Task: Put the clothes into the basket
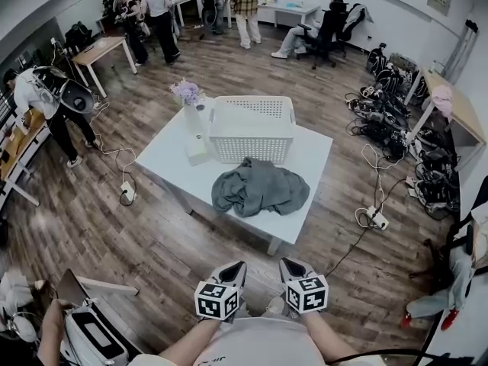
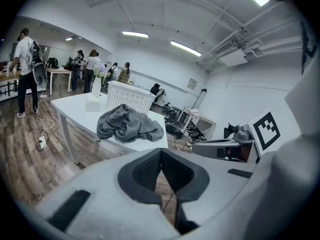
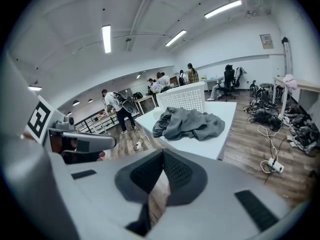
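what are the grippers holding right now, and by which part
Nothing: left gripper and right gripper are both shut and empty; the clothes lie untouched on the table.

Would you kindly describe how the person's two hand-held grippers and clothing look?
The left hand-held gripper and the right hand-held gripper match: pale grey moulded bodies tapering to dark, cross-textured pads. Each carries a white cube printed with black square markers. The person wears a light top.

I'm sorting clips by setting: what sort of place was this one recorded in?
Probably a lab or shared workroom, not a home: a desk by the wall, an office chair at the far side, and cables and gear heaped on the floor near the white table with the basket and grey garment.
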The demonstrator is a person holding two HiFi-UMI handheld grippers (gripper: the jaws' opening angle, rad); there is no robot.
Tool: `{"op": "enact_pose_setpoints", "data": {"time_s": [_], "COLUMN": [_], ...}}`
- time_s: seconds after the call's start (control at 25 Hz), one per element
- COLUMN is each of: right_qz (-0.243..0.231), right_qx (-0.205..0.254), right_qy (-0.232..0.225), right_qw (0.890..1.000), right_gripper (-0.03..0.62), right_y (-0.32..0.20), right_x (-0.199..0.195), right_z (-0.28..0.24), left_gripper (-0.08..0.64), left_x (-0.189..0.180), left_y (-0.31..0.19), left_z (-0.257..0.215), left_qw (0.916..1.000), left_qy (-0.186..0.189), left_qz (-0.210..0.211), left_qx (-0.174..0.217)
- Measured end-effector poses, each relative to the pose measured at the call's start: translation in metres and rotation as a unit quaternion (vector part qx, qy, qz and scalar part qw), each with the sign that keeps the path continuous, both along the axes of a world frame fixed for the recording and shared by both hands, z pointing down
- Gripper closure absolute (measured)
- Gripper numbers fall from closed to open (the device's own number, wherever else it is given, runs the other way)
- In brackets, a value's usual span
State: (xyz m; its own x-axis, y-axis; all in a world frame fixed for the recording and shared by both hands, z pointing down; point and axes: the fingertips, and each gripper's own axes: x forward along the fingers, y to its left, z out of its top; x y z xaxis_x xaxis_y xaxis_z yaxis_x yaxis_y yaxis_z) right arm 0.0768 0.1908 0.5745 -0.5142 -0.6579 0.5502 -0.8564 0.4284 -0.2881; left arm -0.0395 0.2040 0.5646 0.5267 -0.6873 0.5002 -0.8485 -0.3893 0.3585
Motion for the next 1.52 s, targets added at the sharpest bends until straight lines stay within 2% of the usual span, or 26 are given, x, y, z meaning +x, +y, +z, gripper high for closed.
{"op": "enact_pose_setpoints", "data": {"time_s": [0.4, 0.64, 0.88, 1.16, 1.4, 1.52], "right_qz": [0.011, 0.033, 0.070, 0.062, 0.070, 0.059], "right_qx": [-0.006, -0.005, 0.005, -0.005, -0.012, -0.012], "right_qy": [0.002, 0.005, 0.006, 0.010, 0.006, 0.009], "right_qw": [1.000, 0.999, 0.998, 0.998, 0.997, 0.998], "right_gripper": [0.578, 0.580, 0.578, 0.578, 0.580, 0.578], "right_y": [-0.001, -0.008, -0.020, -0.022, -0.064, -0.095], "right_x": [-0.004, -0.010, -0.013, -0.031, -0.010, -0.001], "right_z": [0.001, 0.001, -0.008, -0.001, 0.009, 0.010], "left_gripper": [0.548, 0.548, 0.548, 0.548, 0.548, 0.548], "left_x": [-0.008, -0.031, -0.050, -0.061, -0.049, -0.040], "left_y": [-0.002, -0.011, -0.016, -0.034, -0.071, -0.100], "left_z": [0.001, 0.002, -0.001, 0.004, 0.016, 0.014], "left_qw": [1.0000, 0.9999, 0.9996, 0.9995, 0.9994, 0.9996], "left_qy": [0.005, 0.009, 0.008, 0.016, 0.015, 0.015], "left_qz": [0.006, 0.006, 0.029, 0.028, 0.027, 0.021], "left_qx": [-0.004, -0.003, 0.002, -0.005, -0.016, -0.015]}}
